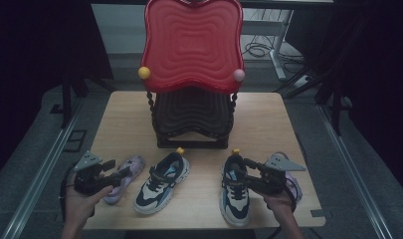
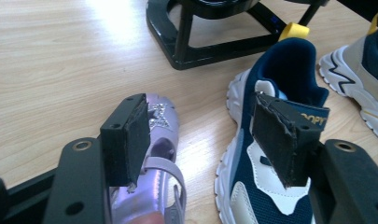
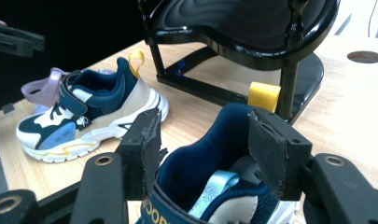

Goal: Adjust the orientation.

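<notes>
Straddling the heel collar of the right-hand navy sneaker (image 3: 210,186), whose long axis runs straight away from it, the right gripper (image 1: 250,172) stands open, pads not pressing, while the left gripper (image 1: 120,173), also open, hovers over the lilac sandal (image 2: 156,154)

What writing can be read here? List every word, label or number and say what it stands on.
"OOPY": yellow letters on the navy strap of the sneaker in the left gripper view; the word's start is hidden behind a finger.
"OO": yellow letters on the strap of the other sneaker in the right gripper view, cut off at the picture's edge.
Small print on the light blue side panel of the far sneaker: too small to read.
</notes>
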